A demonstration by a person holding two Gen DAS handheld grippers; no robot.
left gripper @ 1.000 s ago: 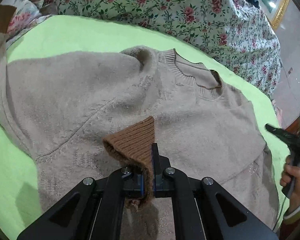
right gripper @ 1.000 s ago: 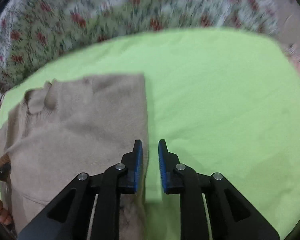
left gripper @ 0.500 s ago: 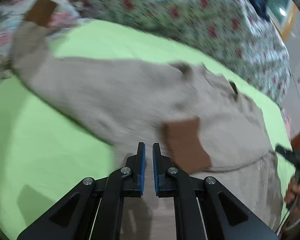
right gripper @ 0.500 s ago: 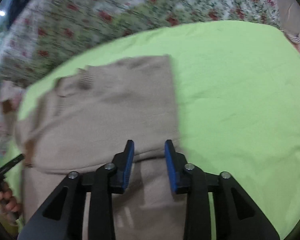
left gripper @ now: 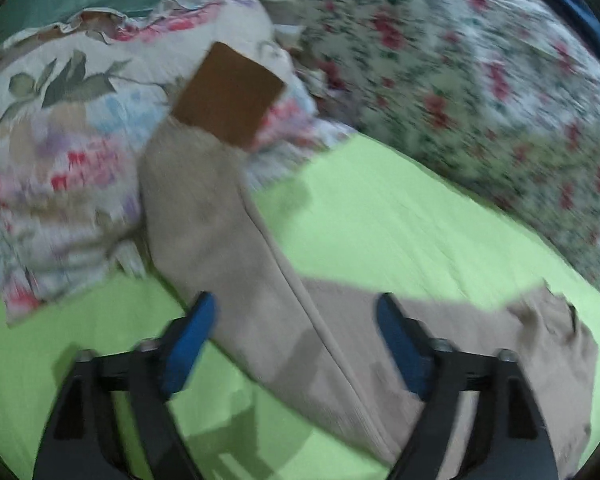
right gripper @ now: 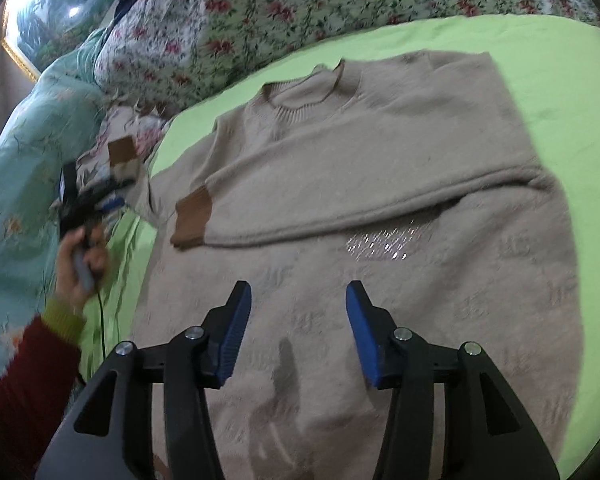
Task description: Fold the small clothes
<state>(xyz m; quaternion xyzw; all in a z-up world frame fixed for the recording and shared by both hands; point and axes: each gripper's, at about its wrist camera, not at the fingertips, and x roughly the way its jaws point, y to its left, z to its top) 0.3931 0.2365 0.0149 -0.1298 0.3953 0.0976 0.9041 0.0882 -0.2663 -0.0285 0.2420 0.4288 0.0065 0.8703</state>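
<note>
Left gripper (left gripper: 296, 340) now spread wide, empty; a second ago we pinched right sleeve cuff (right gripper: 192, 218), since dropped across sweater (right gripper: 360, 184) chest. Right gripper (right gripper: 296, 332) agape over hem. Sweater flat on green sheet (right gripper: 560, 60); left sleeve (left gripper: 220, 220) unfolded, our next grab.

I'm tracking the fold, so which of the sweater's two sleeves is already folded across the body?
The sleeve lying across the sweater's chest, brown cuff on the body. The other sleeve stretches outward onto the floral pillow.
</note>
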